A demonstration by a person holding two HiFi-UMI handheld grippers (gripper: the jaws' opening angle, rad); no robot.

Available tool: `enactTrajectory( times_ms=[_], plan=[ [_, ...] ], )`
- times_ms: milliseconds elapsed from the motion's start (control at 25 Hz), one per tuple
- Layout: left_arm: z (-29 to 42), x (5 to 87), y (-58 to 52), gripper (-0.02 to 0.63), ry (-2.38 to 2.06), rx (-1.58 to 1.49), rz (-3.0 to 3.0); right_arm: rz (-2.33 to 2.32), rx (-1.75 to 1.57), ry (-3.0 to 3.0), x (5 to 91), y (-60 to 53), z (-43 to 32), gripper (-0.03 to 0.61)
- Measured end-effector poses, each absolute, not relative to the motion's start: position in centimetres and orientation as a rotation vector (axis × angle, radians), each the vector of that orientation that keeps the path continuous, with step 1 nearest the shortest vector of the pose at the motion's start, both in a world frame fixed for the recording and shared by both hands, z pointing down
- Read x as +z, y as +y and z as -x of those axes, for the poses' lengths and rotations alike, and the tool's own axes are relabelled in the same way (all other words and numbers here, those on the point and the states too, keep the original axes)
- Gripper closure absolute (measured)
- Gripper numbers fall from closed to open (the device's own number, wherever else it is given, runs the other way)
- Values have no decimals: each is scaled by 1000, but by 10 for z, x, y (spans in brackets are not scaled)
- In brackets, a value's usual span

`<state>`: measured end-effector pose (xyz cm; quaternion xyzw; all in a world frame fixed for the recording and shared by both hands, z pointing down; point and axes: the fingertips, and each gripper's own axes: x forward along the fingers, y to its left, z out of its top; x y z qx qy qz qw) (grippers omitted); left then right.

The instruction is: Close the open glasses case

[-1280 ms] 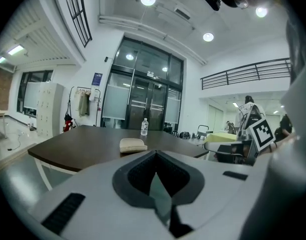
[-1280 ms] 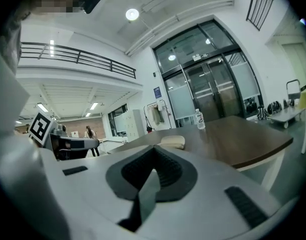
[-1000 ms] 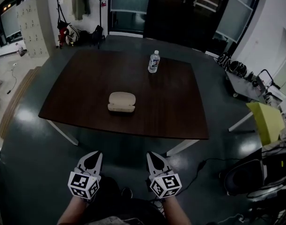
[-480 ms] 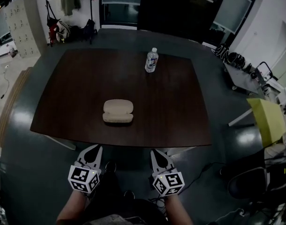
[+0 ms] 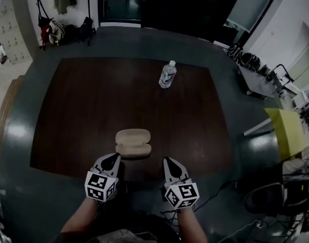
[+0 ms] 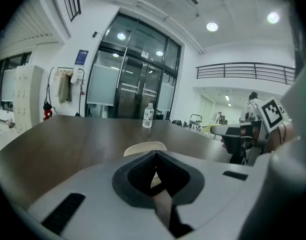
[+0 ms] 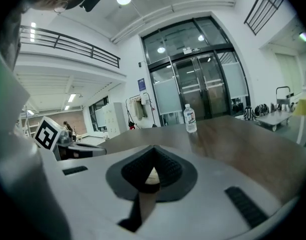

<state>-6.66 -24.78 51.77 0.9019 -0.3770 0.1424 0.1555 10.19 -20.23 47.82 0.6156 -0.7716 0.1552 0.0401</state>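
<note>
Centrally, open glasses case (image 5: 133, 143) laid at near edge of dark table (image 5: 83, 110), water bottle (image 5: 167, 75) stood far behind, left gripper (image 5: 114, 159) and right gripper (image 5: 170, 162) held clenched just before case.

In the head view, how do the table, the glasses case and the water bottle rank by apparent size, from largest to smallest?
1. table, by far the largest.
2. glasses case.
3. water bottle, smallest as seen; it stands farther from the camera, so its true size against the case is unsure.
</note>
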Motion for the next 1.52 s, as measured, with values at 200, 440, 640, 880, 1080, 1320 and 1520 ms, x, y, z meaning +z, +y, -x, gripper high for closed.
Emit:
enactTrajectory(
  times_ms=[200,440,640,880,1080,1320,1520],
  plan=[
    [66,552,-271,604,-940,522,-2575,-1899,509,-2310,484,-251,-94,589],
    [68,579,-274,604,-825,589,-2565,-1856,520,-2269,496,-288,-84,589],
    [62,582,-277,604,-823,566,-2552,-1807,558,-2270,511,-311,-87,589],
    [66,584,-272,604,-890,613,-2489,-1646,620,-2333,520,-337,-76,589],
    [67,596,-265,604,-959,660,-2418,-1550,562,-2318,526,-349,-75,589],
    [65,614,-255,604,-986,699,-2366,-1411,502,-2307,540,-351,-67,589],
    [66,614,-255,604,-1004,676,-2349,-1328,547,-2303,551,-351,-62,589]
  ],
)
